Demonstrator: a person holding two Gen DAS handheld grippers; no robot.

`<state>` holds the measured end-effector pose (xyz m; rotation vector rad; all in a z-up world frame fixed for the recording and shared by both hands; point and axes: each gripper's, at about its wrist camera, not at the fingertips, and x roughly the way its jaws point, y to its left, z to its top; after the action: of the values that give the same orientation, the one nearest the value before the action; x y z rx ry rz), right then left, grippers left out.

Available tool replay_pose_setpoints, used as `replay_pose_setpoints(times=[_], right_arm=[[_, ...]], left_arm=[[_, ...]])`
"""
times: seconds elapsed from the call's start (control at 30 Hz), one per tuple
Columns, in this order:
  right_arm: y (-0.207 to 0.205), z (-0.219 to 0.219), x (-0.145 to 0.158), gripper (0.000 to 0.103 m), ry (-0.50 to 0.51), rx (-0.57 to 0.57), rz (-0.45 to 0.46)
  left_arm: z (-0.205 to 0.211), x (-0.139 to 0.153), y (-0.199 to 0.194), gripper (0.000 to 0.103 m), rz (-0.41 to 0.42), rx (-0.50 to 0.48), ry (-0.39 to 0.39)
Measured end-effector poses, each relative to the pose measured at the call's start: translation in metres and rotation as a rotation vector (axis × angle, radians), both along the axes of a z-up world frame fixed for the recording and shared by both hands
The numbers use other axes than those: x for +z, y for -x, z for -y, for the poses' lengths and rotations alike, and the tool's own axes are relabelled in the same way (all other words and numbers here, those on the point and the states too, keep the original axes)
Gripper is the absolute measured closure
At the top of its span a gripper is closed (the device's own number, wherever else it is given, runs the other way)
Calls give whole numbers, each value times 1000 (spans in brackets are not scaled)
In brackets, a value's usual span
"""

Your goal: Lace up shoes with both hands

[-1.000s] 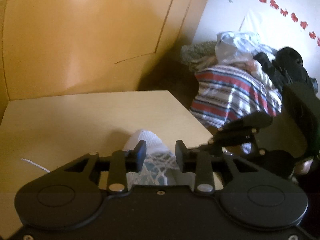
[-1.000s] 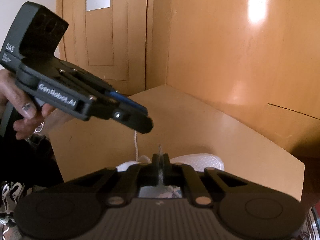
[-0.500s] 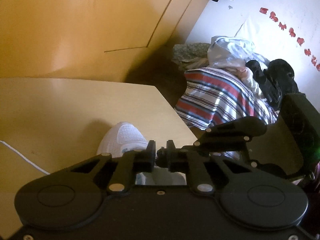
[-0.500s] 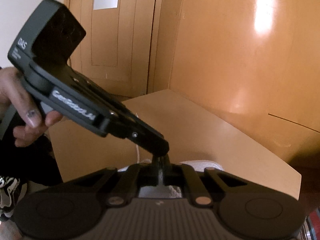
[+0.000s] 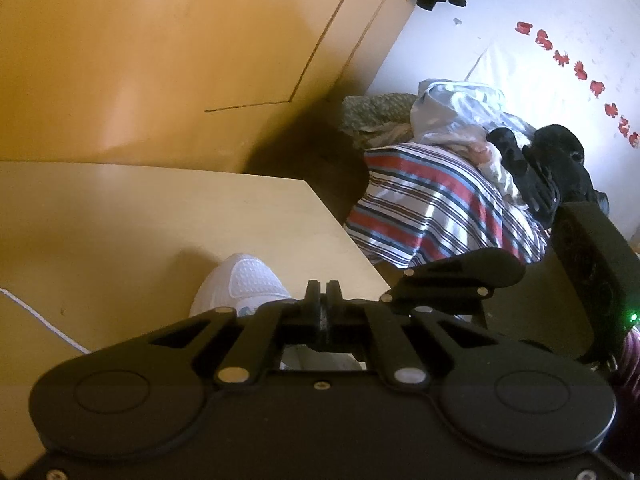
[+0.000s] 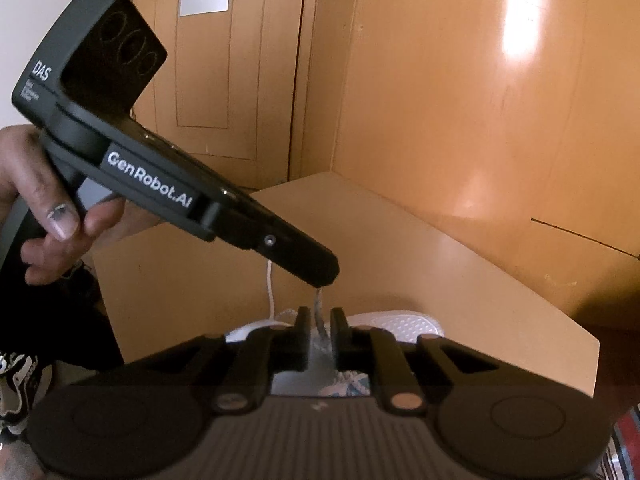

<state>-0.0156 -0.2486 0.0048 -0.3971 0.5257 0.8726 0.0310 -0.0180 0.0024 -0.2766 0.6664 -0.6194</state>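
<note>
1. Shoe [image 5: 248,280]: a white mesh one sat on the worktop [image 5: 120,220] near its right-hand corner, toe pointing away from the left camera, with both hand-held grippers just above its laced part.
2. Lace [image 6: 319,312]: one strand rose from the shoe's eyelet area, passed through the gap of the right hand-held gripper [image 6: 320,320] and ran up into the tip of the left hand-held gripper [image 6: 320,276]. Another white stretch hung behind the left tip [image 6: 270,284], and a loose run trailed across the worktop [image 5: 40,320].
3. Left hand-held gripper: its fingers were pressed together, and the right view showed the strand's upper end caught at their tip, so it was holding the lace. A hand [image 6: 48,216] gripped its handle.
4. Right hand-held gripper: its fingers stood a narrow gap apart with the strand between them; they did not appear to be clamping it, though contact with a pad could not be ruled out.
5. Step in hand, as a judgement: the lace looked to be passing from one tool to the other, the left carrying it and the right loose around it.
6. Which eyelets were already threaded was hidden under the tools, so progress could not be read.
7. The next move would call for steady tension on the strand, so it does not slip back through its eyelet, and a clear sight of the eyelets.
</note>
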Motion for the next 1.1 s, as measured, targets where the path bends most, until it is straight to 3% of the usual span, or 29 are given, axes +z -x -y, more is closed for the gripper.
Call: replay_pose_setpoints(times=[0.33, 0.4, 0.47, 0.5, 0.63, 0.73, 0.83, 0.97, 1.1], right_arm=[[-10, -3, -2, 100, 0, 5, -24], [-11, -3, 1, 100, -4, -3, -21], [-12, -2, 4, 100, 4, -6, -28], [-12, -2, 4, 100, 7, -8, -30], [-13, 3, 5, 100, 48, 0, -73], [-13, -4, 1, 100, 89, 19, -93], [-14, -22, -10, 100, 130, 38, -110], [-26, -29, -18, 100, 161, 29, -129], [-32, -39, -21, 100, 162, 19, -150]], left_arm=[[-5, 4, 3, 103, 26, 7, -55], [-7, 5, 3, 94, 32, 9, -69], [-9, 6, 4, 62, 39, 11, -84], [-9, 7, 5, 61, 46, 7, -105], [3, 3, 19, 61, 114, -60, -318], [11, -9, 23, 61, 83, -106, -357], [21, -18, 26, 68, 92, -136, -417], [19, -22, 23, 84, 76, -128, -409], [18, -25, 20, 91, 61, -121, -401]])
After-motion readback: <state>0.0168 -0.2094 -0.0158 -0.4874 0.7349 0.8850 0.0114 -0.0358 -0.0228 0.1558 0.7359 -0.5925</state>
